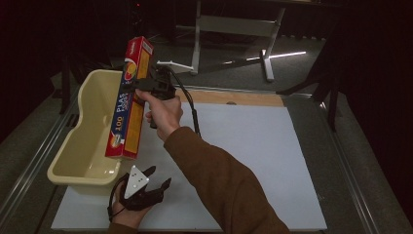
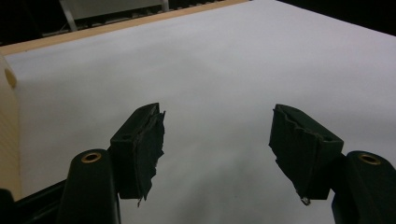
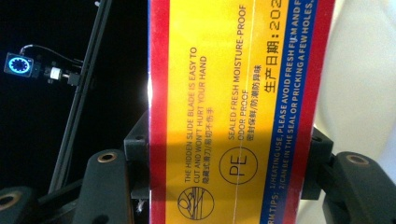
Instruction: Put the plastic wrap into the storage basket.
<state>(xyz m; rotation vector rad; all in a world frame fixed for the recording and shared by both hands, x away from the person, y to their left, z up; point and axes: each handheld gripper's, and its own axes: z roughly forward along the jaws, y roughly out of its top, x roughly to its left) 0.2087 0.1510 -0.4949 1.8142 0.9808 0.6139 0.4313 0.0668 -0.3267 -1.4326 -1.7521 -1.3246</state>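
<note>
Your right gripper pinches a long red-and-yellow box, jaws pressed against its two sides, holding it nearly upright above the cream tub at the left edge of the white mat. Your left gripper rests low near the tub's near corner, jaws spread wide over bare mat.

A dark room surrounds the white table top, whose far edge shows a wooden strip. At upper centre a grey metal stand rests on the grey floor, where a bright streak of light falls.
</note>
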